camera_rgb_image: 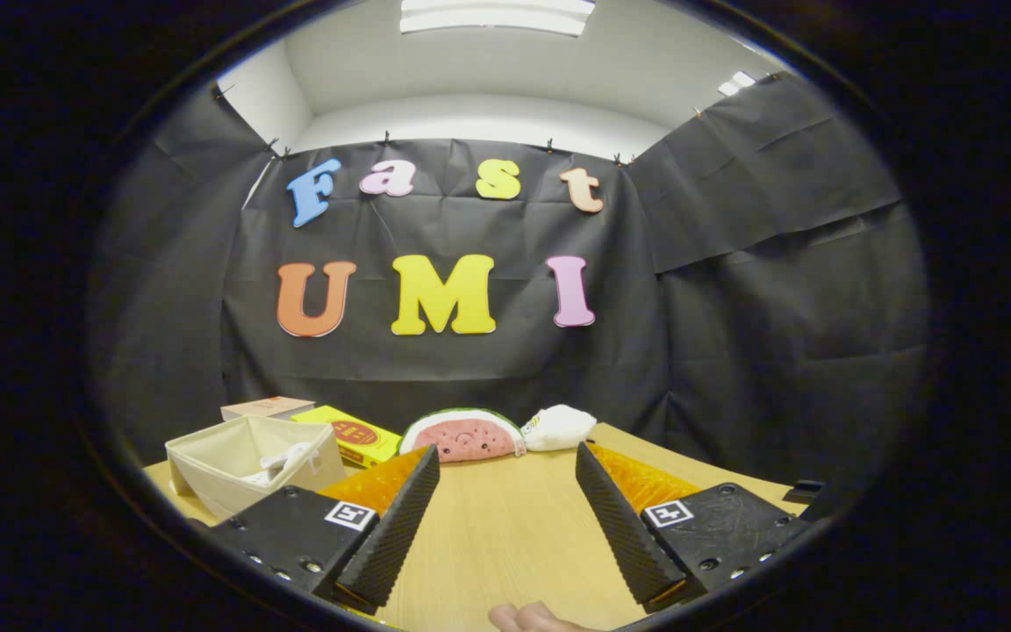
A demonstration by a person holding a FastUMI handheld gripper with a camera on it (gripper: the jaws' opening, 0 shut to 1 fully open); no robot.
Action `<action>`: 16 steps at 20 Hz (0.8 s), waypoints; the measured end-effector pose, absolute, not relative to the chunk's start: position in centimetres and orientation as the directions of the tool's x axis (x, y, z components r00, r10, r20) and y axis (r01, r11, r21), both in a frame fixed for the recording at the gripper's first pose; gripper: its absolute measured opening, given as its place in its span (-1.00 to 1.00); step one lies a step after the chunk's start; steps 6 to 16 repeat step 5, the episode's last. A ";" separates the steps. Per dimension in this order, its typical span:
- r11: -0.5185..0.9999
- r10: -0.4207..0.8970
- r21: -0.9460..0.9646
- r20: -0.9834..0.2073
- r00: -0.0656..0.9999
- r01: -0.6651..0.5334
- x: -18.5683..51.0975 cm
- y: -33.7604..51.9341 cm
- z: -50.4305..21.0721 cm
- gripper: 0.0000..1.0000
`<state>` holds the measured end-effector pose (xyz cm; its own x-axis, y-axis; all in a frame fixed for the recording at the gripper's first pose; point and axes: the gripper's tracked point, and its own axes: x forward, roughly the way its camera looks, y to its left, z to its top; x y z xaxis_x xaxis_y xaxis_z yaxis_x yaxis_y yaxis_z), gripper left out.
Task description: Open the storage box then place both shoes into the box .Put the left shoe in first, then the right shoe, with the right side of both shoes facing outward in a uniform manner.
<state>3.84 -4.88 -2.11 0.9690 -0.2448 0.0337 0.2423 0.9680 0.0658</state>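
Nearest, a fingertip or 2 of a person's hand [530, 617] pokes in at the bottom, just behind the hand-held gripper [507, 505]. Hand-held gripper is spread wide, nothing between the ribbed black fingers [400, 518], only bare wooden desk [505, 544] in the gap. Orange panels sit behind each finger.

Beyond the left finger: a beige fabric bin [242, 461], open-topped, something pale lying inside, can't tell what. Might be the storage box, not sure. Behind it, a tan flat box [267, 407] and a yellow box [349, 434], both closed as far as visible.

Straight ahead past the fingers: a watermelon-slice plush [463, 436], with a white plush [558, 427] touching its right side, both near the desk's far edge.

No shoes identifiable from this angle. Judgement: task at the very start, nothing gripped, no shoe placed, all steps left: open box, left shoe, then right shoe.
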 end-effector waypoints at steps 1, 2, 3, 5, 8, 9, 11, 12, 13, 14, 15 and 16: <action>0.967 -0.250 0.064 0.039 0.968 0.247 3.8 -5.3 -2.2 0.90; 0.965 -0.258 0.056 0.042 0.965 0.255 3.8 -5.7 -2.3 0.90; 0.964 -0.265 0.047 0.042 0.963 0.263 3.8 -6.0 -2.5 0.90; 0.966 -0.255 0.057 0.045 0.966 0.252 3.7 -5.8 -2.4 0.90; 0.966 -0.255 0.057 0.045 0.966 0.252 3.7 -5.8 -2.4 0.90; 0.966 -0.255 0.057 0.045 0.966 0.252 3.7 -5.8 -2.4 0.90; 0.966 -0.255 0.057 0.045 0.966 0.252 3.7 -5.8 -2.4 0.90; 0.966 -0.255 0.057 0.045 0.966 0.252 3.7 -5.8 -2.4 0.90; 0.966 -0.255 0.057 0.045 0.966 0.252 3.7 -5.8 -2.4 0.90; 0.966 -0.255 0.057 0.045 0.966 0.252 3.7 -5.8 -2.4 0.90; 0.966 -0.255 0.057 0.045 0.966 0.252 3.7 -5.8 -2.4 0.90; 0.966 -0.255 0.057 0.045 0.966 0.252 3.7 -5.8 -2.4 0.90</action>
